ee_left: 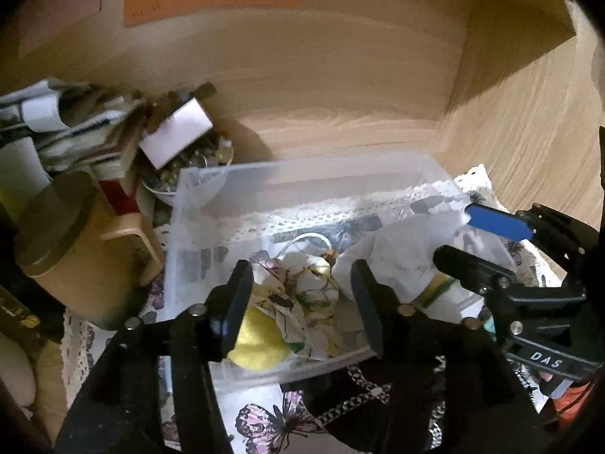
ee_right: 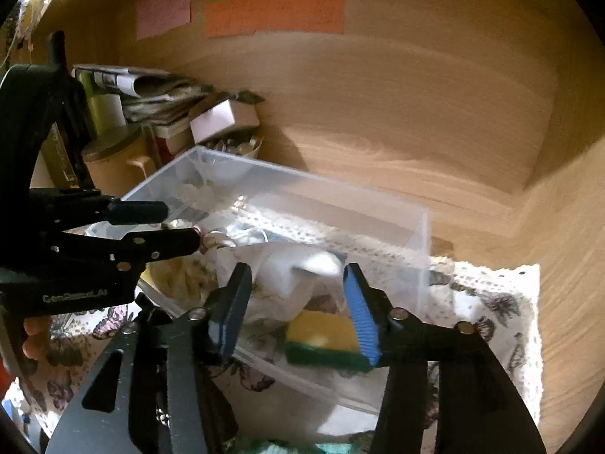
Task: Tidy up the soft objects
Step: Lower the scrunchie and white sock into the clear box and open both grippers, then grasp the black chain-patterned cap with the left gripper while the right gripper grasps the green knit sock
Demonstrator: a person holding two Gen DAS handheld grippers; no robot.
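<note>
Spread left claw (ee_left: 302, 302) over crumpled floral cloth (ee_left: 302, 299), spread right claw (ee_right: 295, 310) above yellow-green sponge (ee_right: 325, 344), translucent plastic bin (ee_left: 310, 174)

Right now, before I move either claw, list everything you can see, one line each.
clear plastic bin: 1, translucent, on the butterfly cloth
floral cloth: 1, white patterned, in the bin
yellow soft item: 1, near bin corner
white cloth: 1, in the bin
sponge: 1, yellow and green, in the bin
butterfly cloth: 1, white, under the bin
lidded jug: 1, tan, left of the bin
sticky notes: pink, green, orange, back wall
left claw: open, above the bin
right claw: open, above the sponge
</note>
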